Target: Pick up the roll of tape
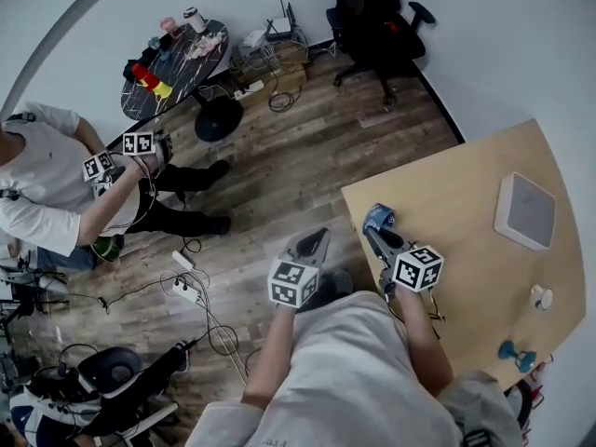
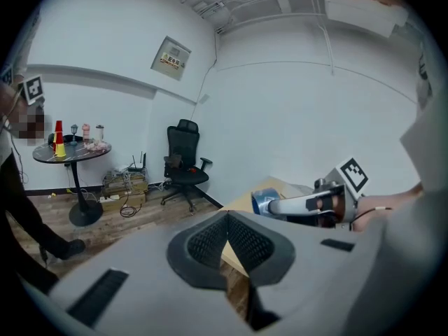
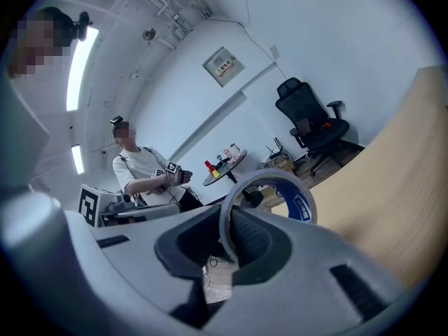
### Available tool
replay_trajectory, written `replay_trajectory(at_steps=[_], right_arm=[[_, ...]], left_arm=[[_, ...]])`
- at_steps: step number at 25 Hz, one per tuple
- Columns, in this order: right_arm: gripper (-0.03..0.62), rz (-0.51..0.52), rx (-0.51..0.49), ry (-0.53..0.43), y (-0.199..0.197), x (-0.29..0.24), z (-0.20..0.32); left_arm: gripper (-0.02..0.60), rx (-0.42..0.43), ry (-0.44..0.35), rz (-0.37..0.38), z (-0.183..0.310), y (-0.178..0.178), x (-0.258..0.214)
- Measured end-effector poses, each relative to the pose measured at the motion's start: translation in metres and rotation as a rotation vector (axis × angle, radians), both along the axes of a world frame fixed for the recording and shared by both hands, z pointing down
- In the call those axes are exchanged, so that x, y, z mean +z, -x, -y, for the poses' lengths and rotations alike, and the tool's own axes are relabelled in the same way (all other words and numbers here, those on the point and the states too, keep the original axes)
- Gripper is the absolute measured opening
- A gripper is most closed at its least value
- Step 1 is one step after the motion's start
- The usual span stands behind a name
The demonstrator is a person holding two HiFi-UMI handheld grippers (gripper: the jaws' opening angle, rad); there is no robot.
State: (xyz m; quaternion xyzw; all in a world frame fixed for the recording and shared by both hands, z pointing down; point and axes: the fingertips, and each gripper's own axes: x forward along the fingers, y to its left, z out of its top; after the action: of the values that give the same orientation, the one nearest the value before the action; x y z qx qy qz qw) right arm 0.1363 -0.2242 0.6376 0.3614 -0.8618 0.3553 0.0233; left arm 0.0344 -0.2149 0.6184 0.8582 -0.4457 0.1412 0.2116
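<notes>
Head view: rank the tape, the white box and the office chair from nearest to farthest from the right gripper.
1. The tape: held in the right gripper, over the table at its left corner.
2. The white box: on the table, off to the right.
3. The office chair: on the floor by the far wall, beyond the table.

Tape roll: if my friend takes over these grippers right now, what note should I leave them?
Right gripper: fingers shut on the wall of the tape roll, at the corner of the wooden table.
Left gripper: shut, empty, out over the floor beside the table.
Done: the roll is gripped.
Left: lift it well clear. The views don't show whether it is already off the tabletop.
</notes>
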Motion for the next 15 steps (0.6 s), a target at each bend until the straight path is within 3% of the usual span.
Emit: replay_trajectory(at_steps=[5,9,15], right_arm=[[0.044,-0.005,0.003,-0.010,-0.005,0.000,0.003],[0.044,-0.002,0.002,-0.021,-0.010,-0.003,0.002],[0.044,0.010,0.008,-0.032,-0.002,-0.009,0.005]], left_arm=[[0.005,0.008,-0.010,-0.008,0.002,-0.001,0.000],[0.005,0.007,-0.012,0.029,0.001,-0.002,0.001],[0.005,-0.036,-0.020,-0.009,0.007,0.017,-0.009]])
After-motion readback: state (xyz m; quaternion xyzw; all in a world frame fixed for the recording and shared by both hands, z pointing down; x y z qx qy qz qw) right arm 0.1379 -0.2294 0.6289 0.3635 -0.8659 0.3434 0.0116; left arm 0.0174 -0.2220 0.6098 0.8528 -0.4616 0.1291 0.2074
